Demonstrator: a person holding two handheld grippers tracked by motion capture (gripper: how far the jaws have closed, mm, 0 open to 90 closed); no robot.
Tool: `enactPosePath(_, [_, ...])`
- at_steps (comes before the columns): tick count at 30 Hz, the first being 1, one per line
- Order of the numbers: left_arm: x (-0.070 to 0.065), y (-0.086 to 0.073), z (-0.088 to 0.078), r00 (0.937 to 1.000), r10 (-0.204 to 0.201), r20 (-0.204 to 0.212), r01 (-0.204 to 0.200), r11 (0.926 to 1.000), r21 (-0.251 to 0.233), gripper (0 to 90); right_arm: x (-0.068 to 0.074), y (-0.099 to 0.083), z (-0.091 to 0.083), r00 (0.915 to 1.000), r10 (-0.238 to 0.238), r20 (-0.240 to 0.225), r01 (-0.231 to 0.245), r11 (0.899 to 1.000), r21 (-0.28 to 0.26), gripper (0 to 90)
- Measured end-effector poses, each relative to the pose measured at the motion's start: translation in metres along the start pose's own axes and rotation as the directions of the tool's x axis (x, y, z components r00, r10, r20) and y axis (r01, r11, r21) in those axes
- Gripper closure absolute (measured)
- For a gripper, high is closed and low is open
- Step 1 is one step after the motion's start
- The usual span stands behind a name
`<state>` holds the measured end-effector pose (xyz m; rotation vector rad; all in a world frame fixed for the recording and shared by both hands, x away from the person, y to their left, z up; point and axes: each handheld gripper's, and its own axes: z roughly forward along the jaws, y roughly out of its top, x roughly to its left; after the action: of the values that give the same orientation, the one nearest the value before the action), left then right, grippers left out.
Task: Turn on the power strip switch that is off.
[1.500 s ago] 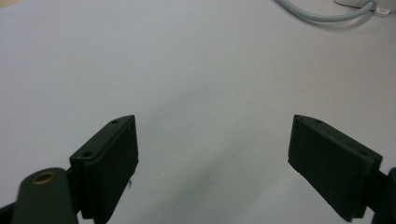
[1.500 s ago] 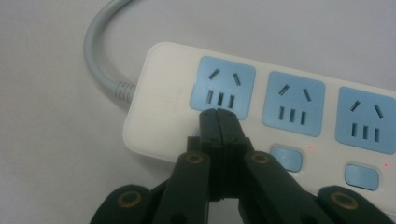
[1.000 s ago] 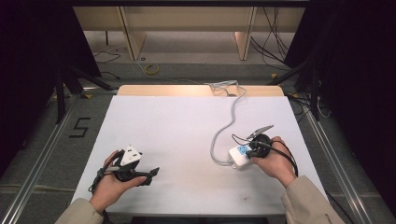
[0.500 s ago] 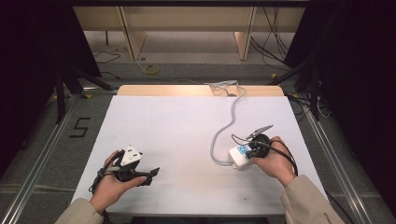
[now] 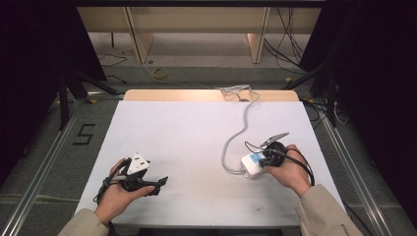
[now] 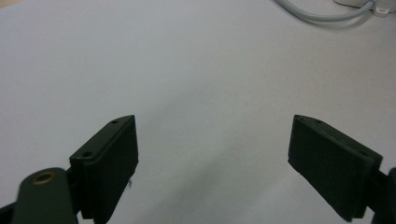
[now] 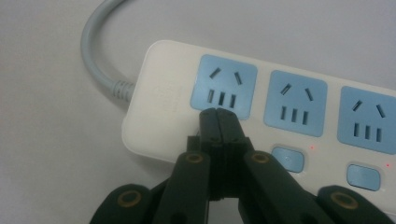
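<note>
I see a white power strip (image 7: 261,135) with pale blue socket faces and blue buttons beside tiny red lights. Its cord (image 7: 95,56) is light grey. Both grippers' jaws are black with brass-coloured rivets; the table (image 5: 196,132) is plain white.

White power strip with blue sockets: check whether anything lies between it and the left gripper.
Nothing visible does. The left gripper has its jaws open over bare white table, and only that surface runs on to the grey cable of the white power strip with blue sockets.
</note>
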<state>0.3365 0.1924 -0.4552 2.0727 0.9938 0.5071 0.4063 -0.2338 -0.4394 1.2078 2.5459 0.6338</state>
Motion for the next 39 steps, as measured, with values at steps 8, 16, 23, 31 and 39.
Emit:
enactPosePath(8, [-0.0002, 0.0001, 0.0000, 1.0000, 0.000, 0.000, 0.000, 1.0000, 0.000, 15.6, -0.0012, -0.0026, -0.0002, 0.9999, 0.012, -0.007, -0.012, 1.000, -0.021, 90.0])
enactPosePath(16, [-0.0002, 0.0001, 0.0002, 1.0000, 0.001, -0.001, -0.001, 1.0000, 0.001, 15.6, -0.0020, -0.0035, -0.0002, 0.9997, 0.019, -0.012, -0.019, 0.999, -0.029, 90.0])
enactPosePath(23, [-0.0003, 0.0001, 0.0001, 1.0000, 0.002, -0.001, -0.002, 1.0000, 0.000, 15.6, -0.0030, -0.0037, 0.0007, 0.9996, 0.023, -0.014, -0.024, 0.999, -0.040, 90.0])
enactPosePath(31, [-0.0005, 0.0003, 0.0002, 1.0000, 0.003, 0.000, -0.003, 1.0000, 0.000, 15.6, -0.0032, -0.0040, -0.0003, 0.9995, 0.029, -0.012, -0.030, 0.998, -0.050, 90.0])
enactPosePath(39, [-0.0002, 0.0005, 0.0002, 1.0000, 0.004, -0.001, -0.004, 1.0000, 0.001, 15.6, -0.0032, -0.0056, -0.0017, 0.9996, 0.028, -0.003, -0.028, 0.998, -0.057, 90.0])
